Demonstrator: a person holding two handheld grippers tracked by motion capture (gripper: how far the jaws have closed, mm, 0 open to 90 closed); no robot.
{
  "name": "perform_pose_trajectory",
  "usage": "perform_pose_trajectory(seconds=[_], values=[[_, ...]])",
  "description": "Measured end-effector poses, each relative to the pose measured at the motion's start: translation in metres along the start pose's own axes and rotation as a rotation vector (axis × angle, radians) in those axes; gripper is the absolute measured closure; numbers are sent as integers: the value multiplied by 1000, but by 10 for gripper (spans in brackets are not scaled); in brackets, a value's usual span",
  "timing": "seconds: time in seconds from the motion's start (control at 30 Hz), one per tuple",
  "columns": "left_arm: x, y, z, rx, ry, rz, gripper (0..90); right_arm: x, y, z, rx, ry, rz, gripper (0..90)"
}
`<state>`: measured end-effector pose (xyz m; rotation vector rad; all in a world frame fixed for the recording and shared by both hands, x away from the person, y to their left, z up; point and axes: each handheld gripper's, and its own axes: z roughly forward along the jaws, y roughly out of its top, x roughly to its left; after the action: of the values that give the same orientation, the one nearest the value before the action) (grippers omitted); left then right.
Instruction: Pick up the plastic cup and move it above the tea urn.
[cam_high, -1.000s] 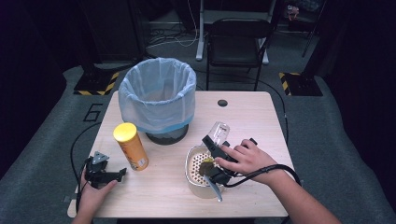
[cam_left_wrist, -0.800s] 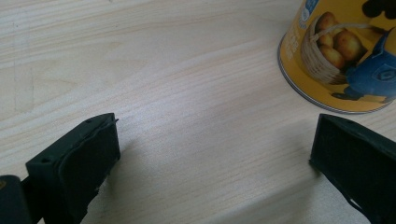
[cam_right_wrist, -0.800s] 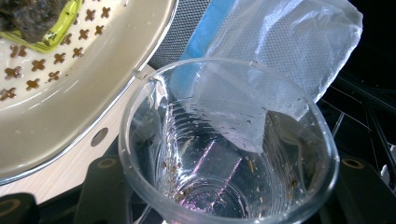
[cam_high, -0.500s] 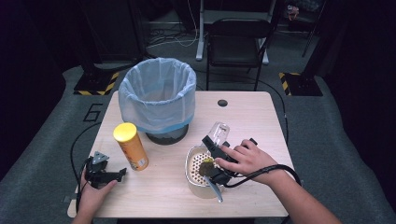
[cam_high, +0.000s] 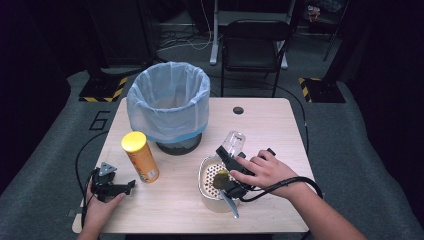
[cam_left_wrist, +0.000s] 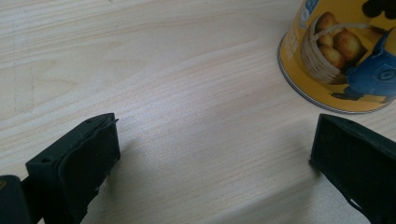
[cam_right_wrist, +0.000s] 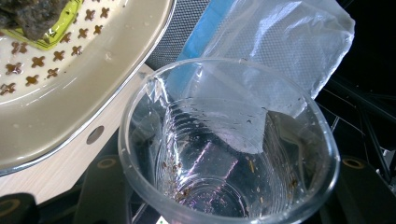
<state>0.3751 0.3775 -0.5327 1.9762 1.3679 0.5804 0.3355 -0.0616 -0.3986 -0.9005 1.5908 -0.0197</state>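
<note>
My right gripper (cam_high: 227, 159) is shut on a clear plastic cup (cam_high: 234, 142), held tilted beside a cream strainer bowl (cam_high: 207, 192). In the right gripper view the cup (cam_right_wrist: 229, 144) sits between the jaws of the right gripper (cam_right_wrist: 233, 198), with drops and specks inside it. A dark lump on a yellow-green scrap (cam_high: 221, 177) lies on the bowl's perforated insert (cam_right_wrist: 70, 70). My left gripper (cam_high: 126, 187) rests open on the table at the front left. A yellow chips can (cam_high: 140, 156) stands just beyond it, and its base (cam_left_wrist: 345, 51) is ahead of the left gripper (cam_left_wrist: 215, 158).
A bin lined with a pale blue bag (cam_high: 168, 102) stands at the table's back left, close behind the cup. The wooden table (cam_high: 270, 125) has a small round hole (cam_high: 238, 110) near its far edge. A black chair (cam_high: 252, 45) stands beyond the table.
</note>
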Motion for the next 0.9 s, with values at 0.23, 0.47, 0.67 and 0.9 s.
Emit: perform_pose_trajectory(seconds=[0.23,0.47,0.67,0.9], values=[[0,0,0,1,2,-2,11,-2,0,-1,-3,4,-9,401],[-1,0,0,-2,-3,-12,11,-15,-6,-5,-26,15,11,398],[-1,0,0,2,-1,-7,11,-23,-11,-7,-61,21,58,396],[-1,0,0,-1,-1,-9,12,-27,-24,-7,-140,80,443,393]])
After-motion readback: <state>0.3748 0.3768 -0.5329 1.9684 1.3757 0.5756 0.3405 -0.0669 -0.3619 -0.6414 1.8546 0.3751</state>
